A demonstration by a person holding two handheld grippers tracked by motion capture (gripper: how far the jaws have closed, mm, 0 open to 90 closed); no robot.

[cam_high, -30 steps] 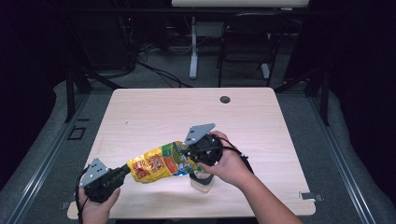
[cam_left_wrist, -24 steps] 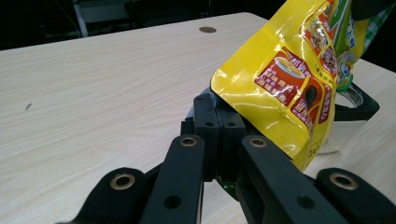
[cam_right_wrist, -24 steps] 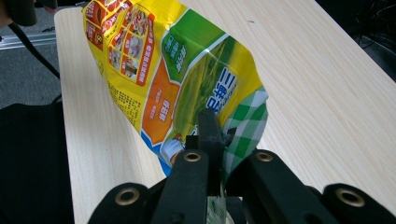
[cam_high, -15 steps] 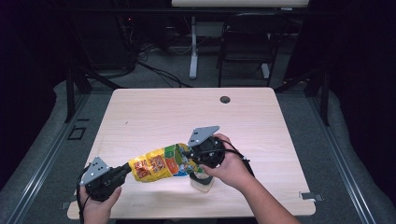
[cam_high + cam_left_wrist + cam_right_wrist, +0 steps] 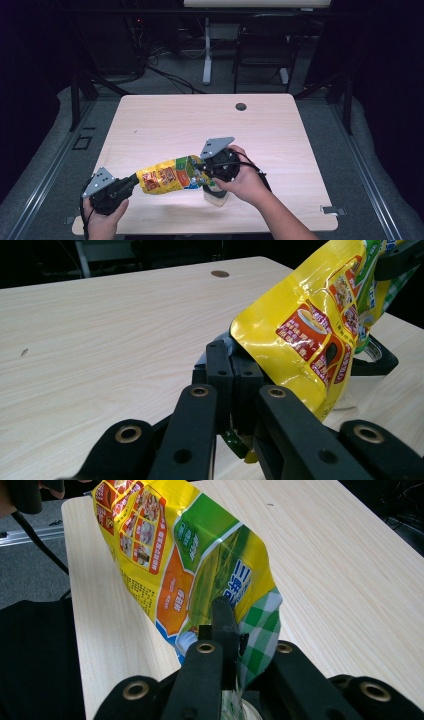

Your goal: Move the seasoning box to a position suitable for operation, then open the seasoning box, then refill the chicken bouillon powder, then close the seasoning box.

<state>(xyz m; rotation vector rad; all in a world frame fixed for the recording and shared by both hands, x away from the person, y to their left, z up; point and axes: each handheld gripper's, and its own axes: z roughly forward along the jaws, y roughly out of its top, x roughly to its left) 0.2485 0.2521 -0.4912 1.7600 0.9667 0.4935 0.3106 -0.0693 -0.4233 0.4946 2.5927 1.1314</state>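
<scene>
A yellow printed pouch [image 5: 167, 176] with a green checked top hangs slanted above the front of the wooden table [image 5: 200, 120], stretched between both grippers. My left gripper [image 5: 134, 182] is shut on its lower end; in the left gripper view the jaws [image 5: 234, 375] pinch the pouch's [image 5: 305, 325] bottom edge. My right gripper [image 5: 201, 169] is shut on the upper end; in the right gripper view the jaws [image 5: 231, 630] clamp the checked edge of the pouch [image 5: 190, 565]. A clear container [image 5: 216, 196] stands on the table under the right hand.
A round dark grommet [image 5: 241, 106] sits near the table's far edge. Chairs and cables stand on the dark floor beyond the table. The container's dark rim [image 5: 385, 357] is just behind the pouch in the left gripper view.
</scene>
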